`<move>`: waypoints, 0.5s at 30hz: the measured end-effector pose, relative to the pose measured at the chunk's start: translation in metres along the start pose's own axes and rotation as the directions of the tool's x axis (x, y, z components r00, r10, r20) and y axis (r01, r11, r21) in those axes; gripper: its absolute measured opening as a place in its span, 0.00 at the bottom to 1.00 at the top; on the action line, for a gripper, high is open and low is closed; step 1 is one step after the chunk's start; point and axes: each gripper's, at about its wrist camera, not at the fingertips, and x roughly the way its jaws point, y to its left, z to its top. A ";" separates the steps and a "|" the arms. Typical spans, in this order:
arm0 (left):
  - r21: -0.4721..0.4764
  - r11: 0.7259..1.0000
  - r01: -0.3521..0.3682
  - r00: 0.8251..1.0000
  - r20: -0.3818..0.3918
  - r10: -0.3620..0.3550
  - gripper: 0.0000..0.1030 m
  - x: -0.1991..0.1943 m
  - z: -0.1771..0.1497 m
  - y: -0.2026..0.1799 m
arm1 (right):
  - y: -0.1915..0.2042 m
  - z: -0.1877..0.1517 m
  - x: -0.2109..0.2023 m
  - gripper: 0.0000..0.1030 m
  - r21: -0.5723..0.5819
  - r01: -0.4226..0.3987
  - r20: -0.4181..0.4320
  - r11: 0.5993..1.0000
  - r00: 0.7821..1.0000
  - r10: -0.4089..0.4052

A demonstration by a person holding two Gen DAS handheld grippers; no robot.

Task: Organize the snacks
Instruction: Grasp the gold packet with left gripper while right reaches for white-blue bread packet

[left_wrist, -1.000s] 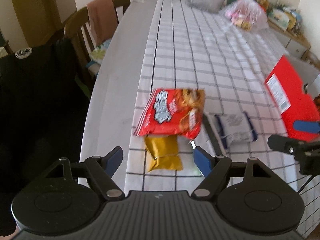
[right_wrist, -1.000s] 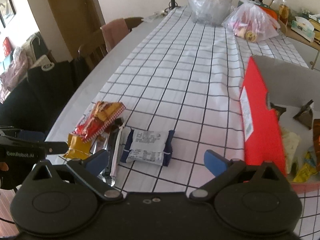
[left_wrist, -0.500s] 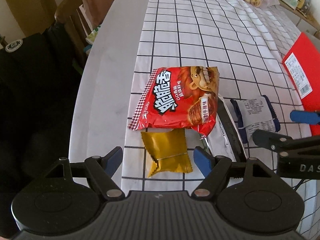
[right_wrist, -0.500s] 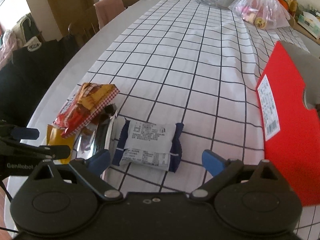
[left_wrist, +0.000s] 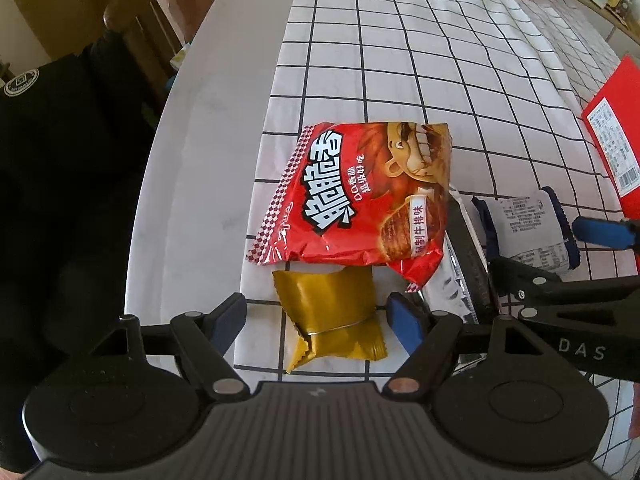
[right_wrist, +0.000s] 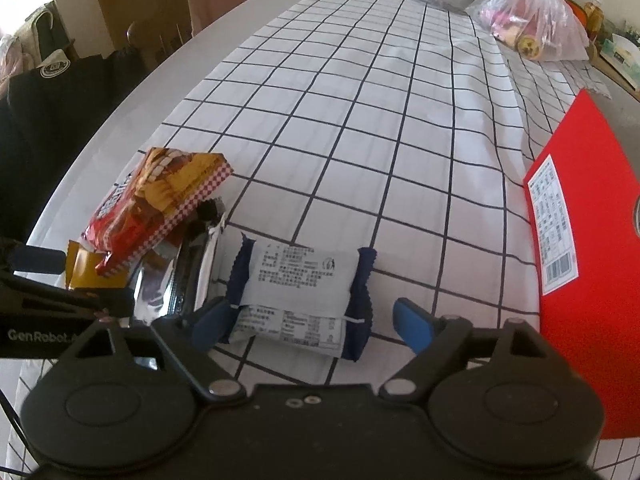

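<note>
Left wrist view: the left gripper (left_wrist: pixel 318 316) points steeply down, jaws apart astride the gold packet (left_wrist: pixel 332 316), not pressing it; above lies the red bag (left_wrist: pixel 356 196). Right wrist view: the right gripper (right_wrist: pixel 312 320), tilted down, has just been closing around the white packet (right_wrist: pixel 300 284), right pad clear; only here the red box (right_wrist: pixel 588 256) shows large

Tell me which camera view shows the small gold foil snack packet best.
The left wrist view: the small gold foil snack packet lies nearly whole between that gripper's open fingers, only its top edge under the red snack bag. The right wrist view shows just a gold corner beneath the bag.
</note>
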 end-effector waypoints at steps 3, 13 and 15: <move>0.007 1.000 0.007 1.000 0.004 -0.007 0.66 -0.001 0.001 -0.001 | 0.002 -0.001 0.000 0.75 -0.006 -0.009 -0.001 1.000 1.000 0.009; 0.011 1.000 0.017 1.000 -0.008 -0.017 0.38 -0.007 -0.002 -0.003 | -0.001 -0.004 -0.004 0.60 0.024 -0.019 -0.003 1.000 1.000 0.020; 0.011 1.000 0.019 1.000 -0.008 -0.019 0.35 -0.008 -0.004 -0.003 | -0.003 -0.005 -0.006 0.59 0.033 -0.017 0.005 0.999 1.000 0.017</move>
